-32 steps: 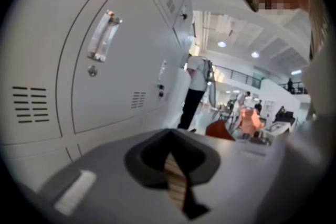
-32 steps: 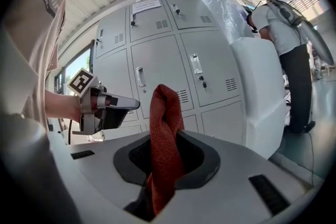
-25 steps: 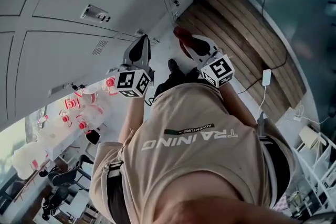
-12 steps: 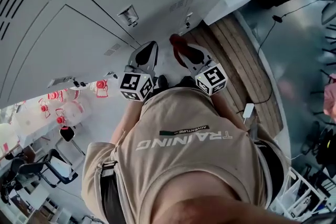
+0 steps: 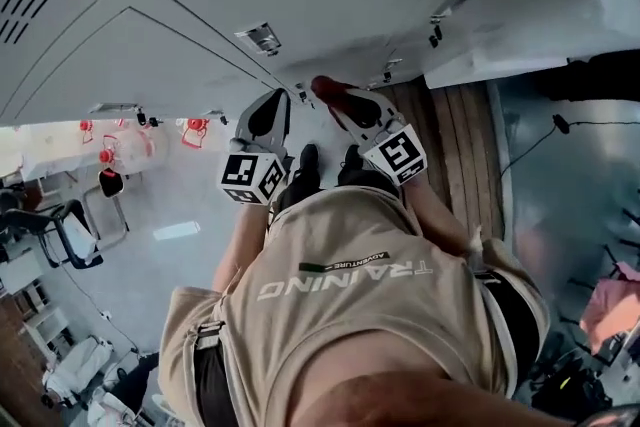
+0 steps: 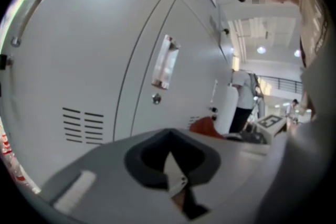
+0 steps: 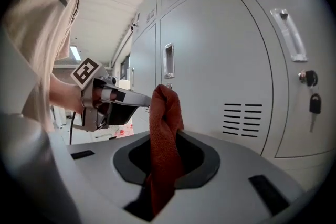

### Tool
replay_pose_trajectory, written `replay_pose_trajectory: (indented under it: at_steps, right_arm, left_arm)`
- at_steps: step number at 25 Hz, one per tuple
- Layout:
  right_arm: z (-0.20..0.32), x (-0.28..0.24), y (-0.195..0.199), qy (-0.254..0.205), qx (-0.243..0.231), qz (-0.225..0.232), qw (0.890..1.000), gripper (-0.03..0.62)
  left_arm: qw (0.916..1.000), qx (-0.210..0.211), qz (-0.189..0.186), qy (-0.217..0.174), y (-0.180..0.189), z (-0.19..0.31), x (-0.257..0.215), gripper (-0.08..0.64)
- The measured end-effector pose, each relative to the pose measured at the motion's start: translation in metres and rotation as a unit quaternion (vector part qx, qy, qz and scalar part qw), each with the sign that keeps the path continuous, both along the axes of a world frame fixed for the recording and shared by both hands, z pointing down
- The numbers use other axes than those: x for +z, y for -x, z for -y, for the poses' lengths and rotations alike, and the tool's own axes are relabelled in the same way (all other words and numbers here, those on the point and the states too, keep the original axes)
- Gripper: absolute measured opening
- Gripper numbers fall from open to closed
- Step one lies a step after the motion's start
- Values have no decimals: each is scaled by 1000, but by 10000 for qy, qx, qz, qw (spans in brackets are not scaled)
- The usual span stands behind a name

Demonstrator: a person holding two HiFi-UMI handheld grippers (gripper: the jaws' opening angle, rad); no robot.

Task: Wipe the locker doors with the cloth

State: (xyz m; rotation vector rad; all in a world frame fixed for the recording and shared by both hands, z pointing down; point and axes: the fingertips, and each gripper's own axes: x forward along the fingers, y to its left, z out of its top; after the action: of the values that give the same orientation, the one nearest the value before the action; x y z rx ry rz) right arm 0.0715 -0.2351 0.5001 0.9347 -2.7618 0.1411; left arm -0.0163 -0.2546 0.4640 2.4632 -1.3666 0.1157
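Observation:
Grey locker doors fill the top of the head view. My right gripper is shut on a dark red cloth, which it holds close to the lockers' lower doors. In the right gripper view the cloth stands up folded between the jaws, in front of a vented door. My left gripper hangs just left of it, shut and holding nothing. From the left gripper view the cloth shows as a red patch to the right, before a door with a recessed handle.
A key hangs in a lock at the right. A wooden floor strip runs along the lockers' foot, beside a grey floor with a cable. Chairs and red-capped bottles stand at the left. A person stands far off.
The head view has swung, so the lockers now span the whole top and the wooden strip sits further right. Both grippers keep the same pose side by side, cloth still in the right one.

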Motion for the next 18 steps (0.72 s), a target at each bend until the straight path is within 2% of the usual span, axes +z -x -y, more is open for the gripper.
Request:
replay_pose_trajectory:
  at_steps: [4,6,9,14,18]
  right_arm:
    - [11,8,9,-39,-412,-29,9991,51]
    - [13,0,16,-272,-487,-156,9983,51]
    - [15,-28,27,-875,-500,-471,9938,51]
    - [19,-103,50,-1844,-573,-935,9767,51]
    - [23,-186,63,-2772,-484,-1298,9508,51]
  left_arm:
    - [9986,-529,80,21,16,-9,1,6]
    - [9973,-732,110,-3,25,-17,-1,6]
    - [9958,-911,78,-84,38,-25,-5,6]
    - [9950,-962,-114,-232,53,-26,-12,6]
    - [9943,-912,-236,-491,60,-22,-25,6]
